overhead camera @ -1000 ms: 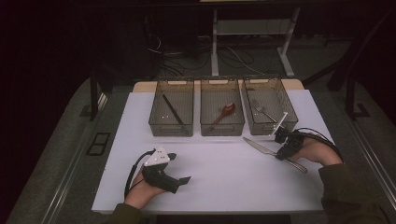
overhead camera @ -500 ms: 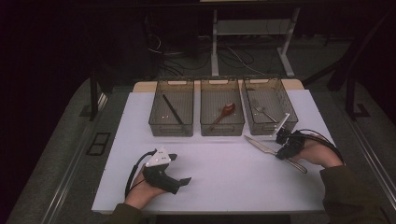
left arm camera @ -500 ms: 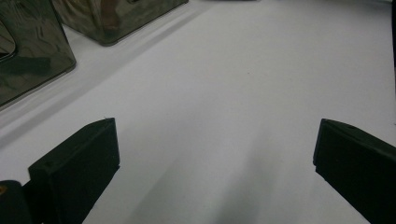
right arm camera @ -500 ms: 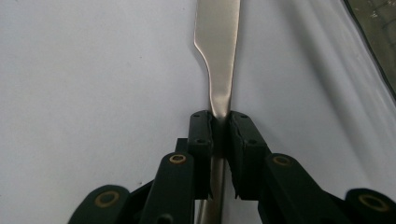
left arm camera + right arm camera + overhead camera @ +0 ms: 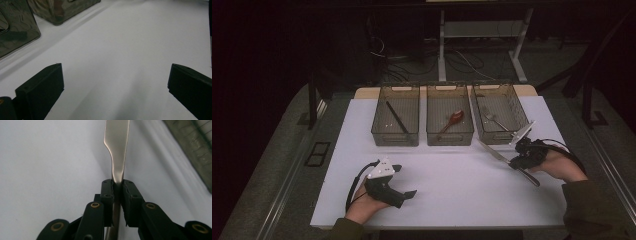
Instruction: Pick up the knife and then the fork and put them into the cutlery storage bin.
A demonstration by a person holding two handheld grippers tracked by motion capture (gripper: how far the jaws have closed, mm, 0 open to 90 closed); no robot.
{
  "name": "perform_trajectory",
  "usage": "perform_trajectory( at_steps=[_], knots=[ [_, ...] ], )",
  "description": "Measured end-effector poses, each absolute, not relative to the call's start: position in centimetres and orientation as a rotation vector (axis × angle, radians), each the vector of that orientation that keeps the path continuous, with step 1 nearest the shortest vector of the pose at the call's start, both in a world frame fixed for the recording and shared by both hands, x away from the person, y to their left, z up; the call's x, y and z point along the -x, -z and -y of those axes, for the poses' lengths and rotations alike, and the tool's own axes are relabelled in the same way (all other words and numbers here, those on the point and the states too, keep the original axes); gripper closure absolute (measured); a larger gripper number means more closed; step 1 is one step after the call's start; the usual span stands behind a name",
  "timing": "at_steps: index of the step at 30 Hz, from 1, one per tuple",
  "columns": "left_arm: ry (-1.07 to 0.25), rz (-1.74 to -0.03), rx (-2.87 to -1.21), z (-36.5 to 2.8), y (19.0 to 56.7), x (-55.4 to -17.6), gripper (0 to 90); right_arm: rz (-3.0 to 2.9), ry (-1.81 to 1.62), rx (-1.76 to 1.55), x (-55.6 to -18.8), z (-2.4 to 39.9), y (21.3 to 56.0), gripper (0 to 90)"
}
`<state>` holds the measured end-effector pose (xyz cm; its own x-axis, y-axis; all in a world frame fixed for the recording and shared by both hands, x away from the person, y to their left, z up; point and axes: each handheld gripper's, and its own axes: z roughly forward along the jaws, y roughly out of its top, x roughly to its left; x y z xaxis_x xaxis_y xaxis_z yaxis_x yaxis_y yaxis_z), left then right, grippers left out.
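A metal table knife [image 5: 494,152] is clamped in my right gripper [image 5: 515,163] near the right bin's front. In the right gripper view the jaws are shut on the knife [image 5: 117,157] where blade meets handle, and the blade runs up and away over the white board. My left gripper [image 5: 404,181] rests in a hand at the front left of the board, its jaws wide apart with bare white surface between them [image 5: 115,75]. Three smoky clear bins stand in a row: the left bin [image 5: 395,137] holds a black stick, the middle bin [image 5: 449,136] a red-brown spoon [image 5: 453,119], the right bin [image 5: 503,135] a fork [image 5: 493,119].
The white board [image 5: 452,190] lies on a grey table. Behind the bins there is a dark floor with cables and a white desk frame [image 5: 477,30]. A dark chair leg [image 5: 584,65] stands at the far right.
The right gripper with the knife has crept slightly toward the right bin; the knife tip sits a little higher. The left gripper has stayed put.
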<state>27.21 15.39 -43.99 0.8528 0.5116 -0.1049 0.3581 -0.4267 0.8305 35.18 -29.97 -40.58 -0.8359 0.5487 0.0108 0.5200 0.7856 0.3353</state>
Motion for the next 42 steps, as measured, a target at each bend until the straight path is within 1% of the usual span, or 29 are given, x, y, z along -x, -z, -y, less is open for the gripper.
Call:
perform_trajectory(
  at_steps=[10,24,42],
  knots=[
    [-0.204,-0.636,-2.054,-15.6,43.9,-27.3,0.0,-2.812,-0.776,-0.914,-34.6,31.3,39.7,78.6],
    [-0.221,-0.643,-2.033,-16.3,43.9,-27.4,0.0,-2.693,-0.966,-0.990,-34.7,32.7,39.2,78.6],
    [-0.215,-0.646,-2.027,-16.2,43.9,-27.4,0.0,-2.534,-1.178,-1.069,-34.7,34.2,38.2,78.7]
  ],
)
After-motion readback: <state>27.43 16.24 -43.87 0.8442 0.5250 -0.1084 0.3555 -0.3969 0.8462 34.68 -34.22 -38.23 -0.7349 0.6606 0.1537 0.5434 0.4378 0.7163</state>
